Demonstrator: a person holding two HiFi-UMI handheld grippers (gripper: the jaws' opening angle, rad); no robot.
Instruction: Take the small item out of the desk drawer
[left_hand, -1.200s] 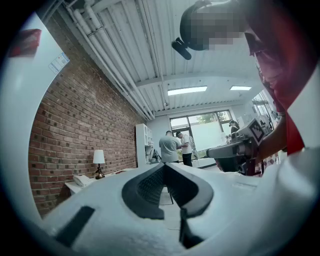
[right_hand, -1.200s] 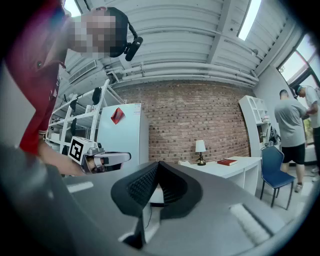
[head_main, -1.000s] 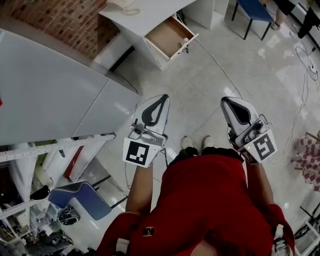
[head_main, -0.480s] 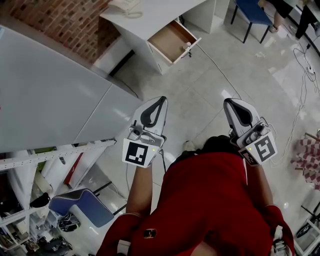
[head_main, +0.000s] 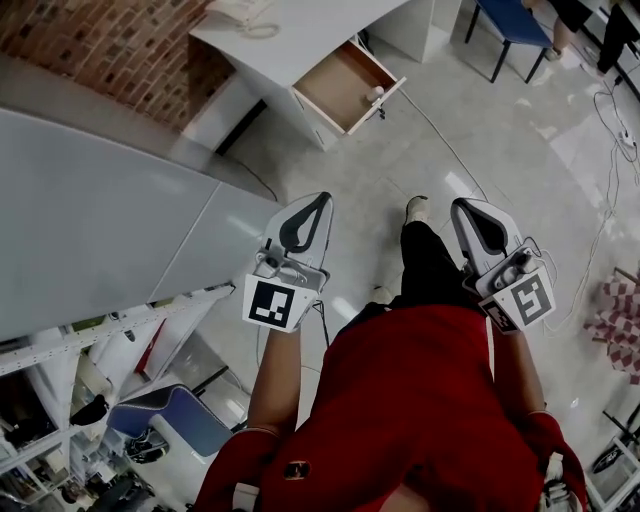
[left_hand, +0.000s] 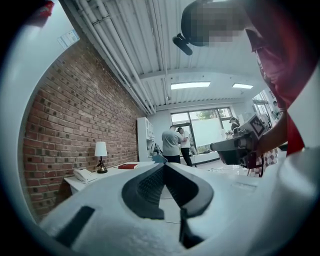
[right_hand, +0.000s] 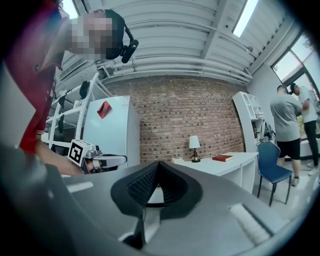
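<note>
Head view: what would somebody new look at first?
Probably the two white claws, the left claw and the right claw, both shut and empty, held out ahead of the person's red top. Next comes the open drawer of the white desk at the top, with a small white item near its front edge.

desk: white, at 12 o'clock
drawer: light wood-brown inside, white front
small item: white
brick wall: red-brown, brick pattern, at 11 o'clock
left gripper: white shell, black pads, black-and-white square marker
right gripper: same colours
person's top: red
chair: blue, at 1 o'clock
cloth: red-and-white check, at 3 o'clock
</note>
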